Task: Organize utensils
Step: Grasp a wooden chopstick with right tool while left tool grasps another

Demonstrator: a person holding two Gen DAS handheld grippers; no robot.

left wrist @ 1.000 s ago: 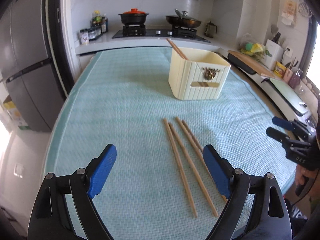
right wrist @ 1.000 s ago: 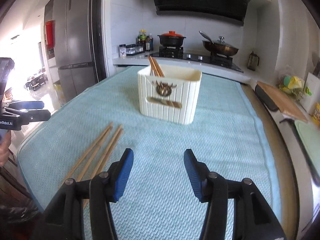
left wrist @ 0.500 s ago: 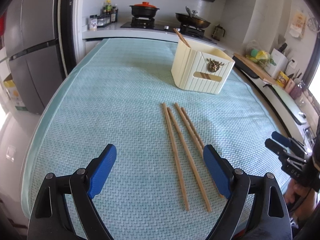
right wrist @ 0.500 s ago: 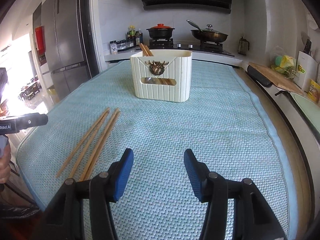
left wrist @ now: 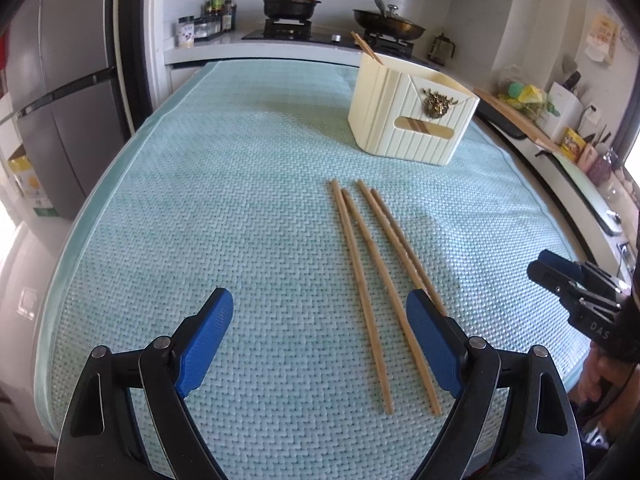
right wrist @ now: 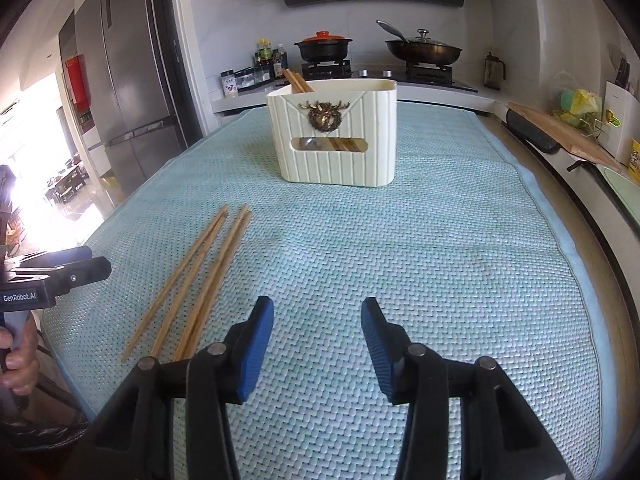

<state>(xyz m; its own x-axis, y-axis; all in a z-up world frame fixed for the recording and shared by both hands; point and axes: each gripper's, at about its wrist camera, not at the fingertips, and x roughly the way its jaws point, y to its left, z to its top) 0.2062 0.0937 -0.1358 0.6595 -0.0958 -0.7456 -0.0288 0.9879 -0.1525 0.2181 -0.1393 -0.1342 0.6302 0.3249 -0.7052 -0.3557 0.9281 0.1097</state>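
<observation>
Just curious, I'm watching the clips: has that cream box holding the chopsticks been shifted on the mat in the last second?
Cannot tell. The cream box sits differently in each view, but so do the stove and fridge behind it, so the handheld cameras moved.

left wrist: low, faces stove | right wrist: same | shared: chopsticks (left wrist: 374, 280), holder (right wrist: 334, 134)

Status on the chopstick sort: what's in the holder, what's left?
Done: some wooden chopsticks already stand in the cream ribbed holder. In hand: nothing; left gripper and right gripper are both open. Left: four loose wooden chopsticks on the teal mat.
</observation>
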